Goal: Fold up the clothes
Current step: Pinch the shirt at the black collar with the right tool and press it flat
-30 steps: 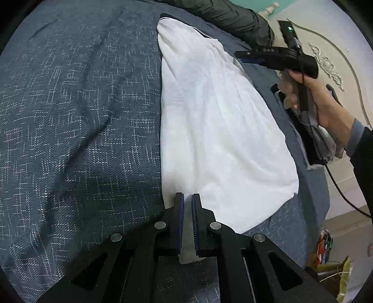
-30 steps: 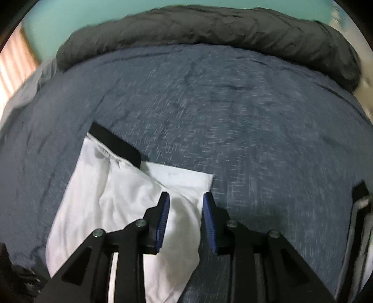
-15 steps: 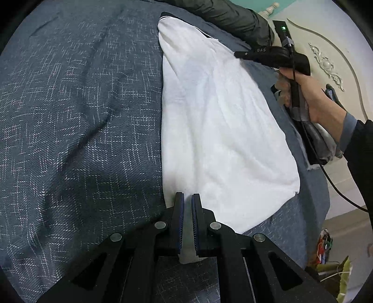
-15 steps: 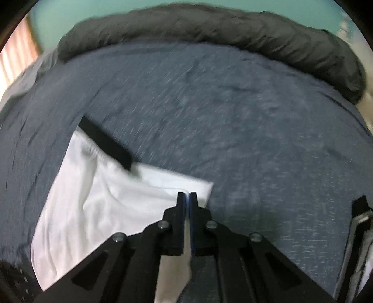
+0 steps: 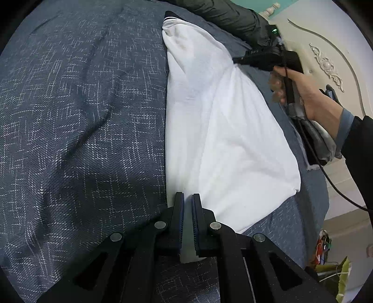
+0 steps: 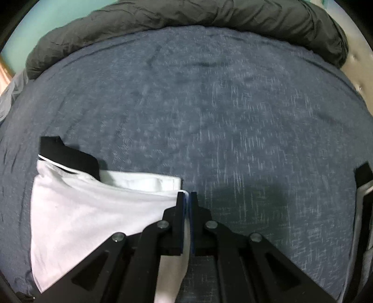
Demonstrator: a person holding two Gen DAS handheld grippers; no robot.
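Note:
A white garment [image 5: 219, 130] with a black collar [image 6: 67, 156] lies partly folded on a dark blue bedspread [image 5: 81, 116]. My left gripper [image 5: 187, 198] is shut on the garment's near edge, white cloth showing between its pads. My right gripper [image 6: 187, 194] is shut on the garment's far corner, next to a folded white sleeve [image 6: 144, 183]. In the left wrist view a hand [image 5: 303, 93] holds the right gripper [image 5: 235, 61] at the garment's far right edge, and the cloth rises in a ridge toward it.
A dark grey duvet [image 6: 186, 16] is bunched along the far side of the bed. Other grey and dark clothes [image 5: 319, 139] lie at the bed's right edge, beside a cream headboard [image 5: 326, 65]. A black cable [image 5: 335, 186] hangs from the right gripper.
My right gripper went from open above the garment to shut on its corner, and sank toward the bed. The cloth has drawn up toward it. My left gripper has kept still.

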